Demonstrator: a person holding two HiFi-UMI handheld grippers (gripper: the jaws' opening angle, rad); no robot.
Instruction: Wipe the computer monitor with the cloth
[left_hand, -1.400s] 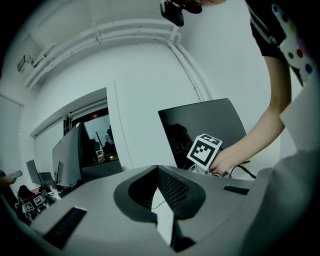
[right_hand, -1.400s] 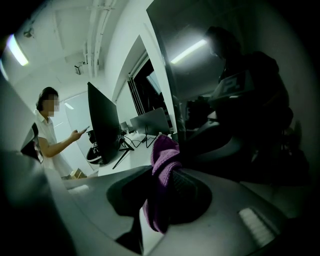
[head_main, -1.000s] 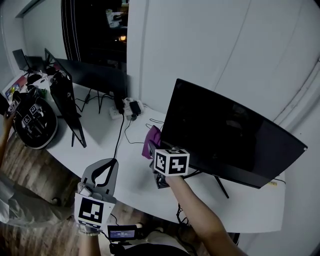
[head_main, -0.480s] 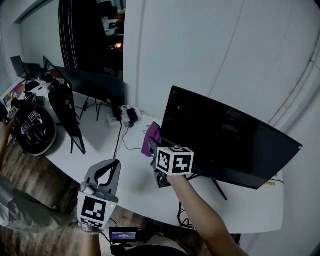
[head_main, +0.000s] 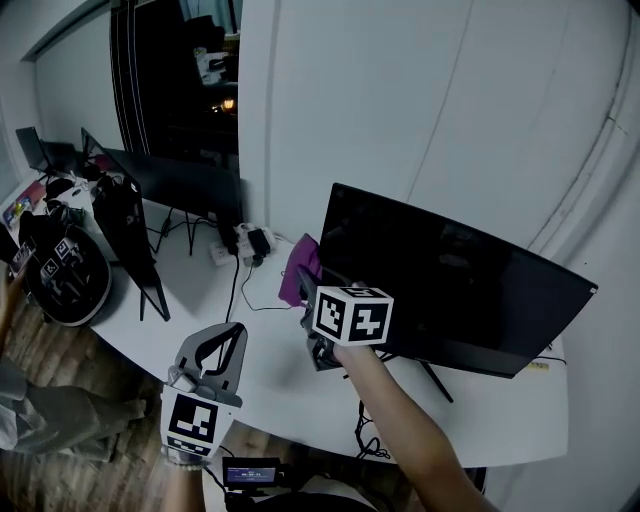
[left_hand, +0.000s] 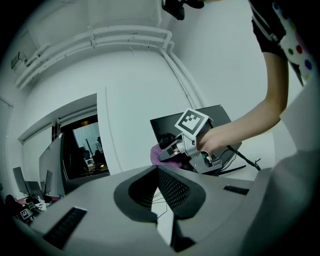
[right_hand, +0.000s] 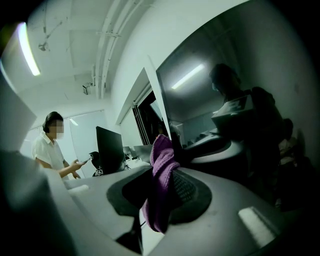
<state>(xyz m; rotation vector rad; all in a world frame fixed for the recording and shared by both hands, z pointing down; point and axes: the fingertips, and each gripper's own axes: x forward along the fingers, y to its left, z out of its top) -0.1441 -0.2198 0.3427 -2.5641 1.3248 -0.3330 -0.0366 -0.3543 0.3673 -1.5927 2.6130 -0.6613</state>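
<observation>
Jaws of right gripper clamp cloth, seemingly touching monitor.

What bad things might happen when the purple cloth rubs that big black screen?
The monitor stands on thin legs, so a hard push might tip it. The left gripper is shut and away from it, not steadying it. The cloth is pinched in the right gripper right at the screen's edge, so the hard jaws might scrape the screen.
</observation>
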